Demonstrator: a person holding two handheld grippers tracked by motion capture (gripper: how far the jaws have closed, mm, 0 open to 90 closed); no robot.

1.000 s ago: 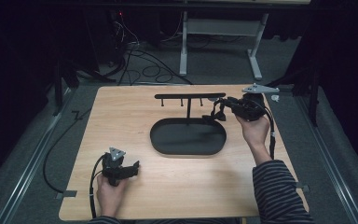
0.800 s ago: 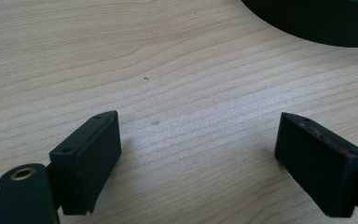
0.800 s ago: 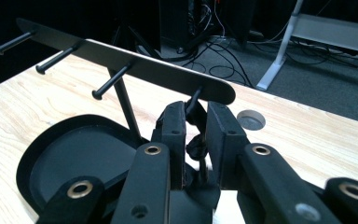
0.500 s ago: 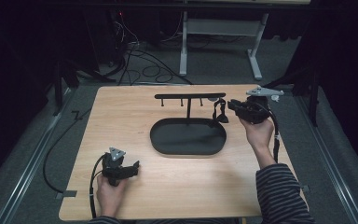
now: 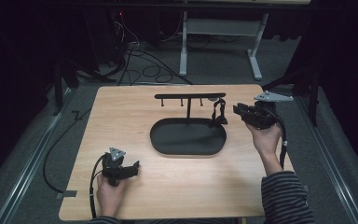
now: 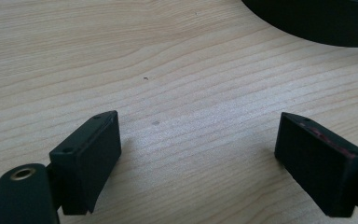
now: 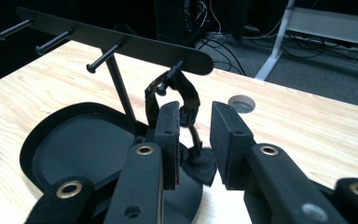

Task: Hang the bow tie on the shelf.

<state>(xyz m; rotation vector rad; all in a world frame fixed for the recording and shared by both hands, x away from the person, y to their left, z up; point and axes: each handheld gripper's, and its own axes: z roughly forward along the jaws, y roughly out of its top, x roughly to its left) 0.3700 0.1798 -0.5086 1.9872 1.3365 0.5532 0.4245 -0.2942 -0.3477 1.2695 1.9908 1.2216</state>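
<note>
A black stand has an oval base and a top bar with several pegs. A black strap hangs from the rightmost peg, its lower end resting on the base. My right gripper hovers just right of the strap and is open, holding nothing. In the right gripper view the strap hangs beyond the parted jaws of the right gripper, below the bar. My left gripper rests open near the table's front left. In the left gripper view, bare wood lies between the wide-apart jaws of the left gripper.
The wooden table has a round cable hole behind the stand. Cables trail from both grippers. Dark floor with cables and a white desk frame lies beyond the far edge.
My right gripper has drawn back to the right, away from the strap, which stays hanging on the peg. The left gripper has not moved.
</note>
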